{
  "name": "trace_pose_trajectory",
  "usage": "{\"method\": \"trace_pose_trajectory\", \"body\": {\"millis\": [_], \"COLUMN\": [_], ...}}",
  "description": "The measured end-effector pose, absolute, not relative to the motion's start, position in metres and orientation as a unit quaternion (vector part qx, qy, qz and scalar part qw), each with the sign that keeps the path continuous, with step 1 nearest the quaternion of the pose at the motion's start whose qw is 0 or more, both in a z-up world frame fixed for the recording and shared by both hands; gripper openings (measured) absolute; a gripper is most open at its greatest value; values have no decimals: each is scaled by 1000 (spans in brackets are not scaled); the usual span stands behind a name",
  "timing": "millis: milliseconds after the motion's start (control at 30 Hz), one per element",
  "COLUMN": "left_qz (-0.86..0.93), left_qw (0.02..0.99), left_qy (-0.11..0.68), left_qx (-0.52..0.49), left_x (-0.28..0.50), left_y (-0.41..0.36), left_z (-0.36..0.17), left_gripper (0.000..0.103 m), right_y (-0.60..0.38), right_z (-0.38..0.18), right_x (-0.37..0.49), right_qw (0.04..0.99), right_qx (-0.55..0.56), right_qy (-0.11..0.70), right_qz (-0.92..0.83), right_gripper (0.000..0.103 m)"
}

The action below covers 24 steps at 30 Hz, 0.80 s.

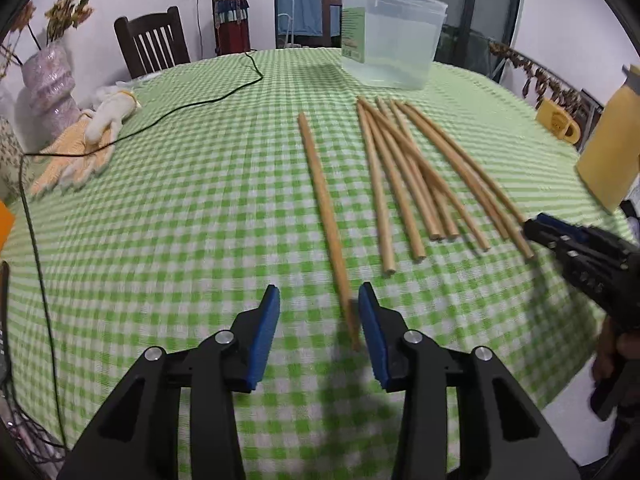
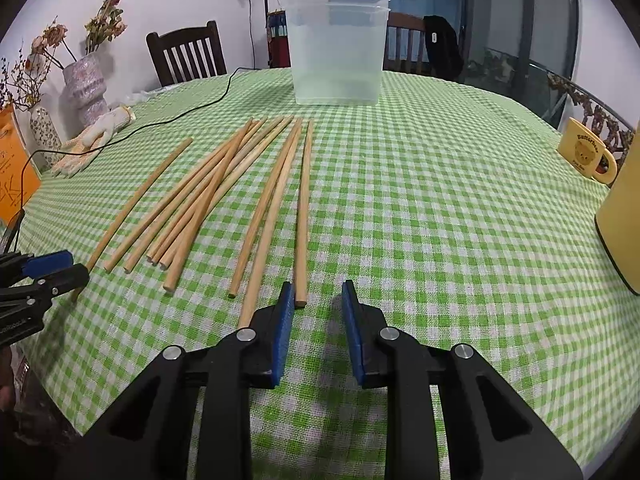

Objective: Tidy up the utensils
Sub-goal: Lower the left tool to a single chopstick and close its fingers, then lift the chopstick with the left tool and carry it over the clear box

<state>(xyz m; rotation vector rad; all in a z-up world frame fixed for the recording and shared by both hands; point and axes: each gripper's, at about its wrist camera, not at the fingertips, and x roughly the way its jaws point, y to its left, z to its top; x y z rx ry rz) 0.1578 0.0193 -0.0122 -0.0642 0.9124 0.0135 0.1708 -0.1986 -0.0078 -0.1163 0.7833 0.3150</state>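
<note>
Left gripper (image 1: 319, 300) low over the green checked tablecloth (image 1: 180, 240), jaws spread, the near end of a lone chopstick (image 1: 324, 216) lying between the blue pads (image 1: 266, 332), close by the right-hand pad; pads not pressing it. That stick lay apart, left of the rest.

Right gripper (image 2: 315, 294) also jaws apart, nothing pinched. The near tip of the rightmost chopstick (image 2: 303, 216) sat just beside its left pad; whether touching, could not tell.

Beyond, the main bunch of chopsticks (image 2: 208, 196) lay flat on the cloth, fanned and partly crossing, ends pointing toward the far side.

Farther back, a clear plastic container (image 2: 336, 48) stood upright. To the left, a pair of work gloves (image 1: 84, 140) with a black cable (image 1: 192, 104) running over them. At far right, a yellow mug (image 2: 586, 152).
</note>
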Motion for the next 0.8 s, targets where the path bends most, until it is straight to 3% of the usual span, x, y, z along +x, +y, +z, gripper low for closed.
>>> {"method": "trace_pose_trajectory", "body": {"millis": [67,133,167,200,267,300,800], "left_qz": [8,2,-4,-12,-19,-24,-61], "left_qw": [899,899,898,896,895,895,919], "left_qy": [438,438,440,443,444,445,389], "left_qx": [-20,-20,-25,-29,-27,-28,-7], "left_x": [157,158,159,160,160,160,137], "left_y": [16,14,14,14,13,13,11], "left_z": [-13,-13,-13,-13,-12,-12,32], "left_gripper": [34,22,9,3,3,3,2], "right_y": [-198,-197,-198,-198,-196,-195,-202], "right_z": [-8,-8,-9,-9,-8,-8,24], "right_x": [171,171,170,169,168,168,134], "right_qw": [913,914,915,915,914,914,933], "right_qx": [-53,-52,-51,-52,-52,-54,-54], "right_qy": [376,373,372,370,371,371,321], "right_qz": [152,151,150,150,155,156,155], "right_gripper": [25,25,24,23,8,7,7]}}
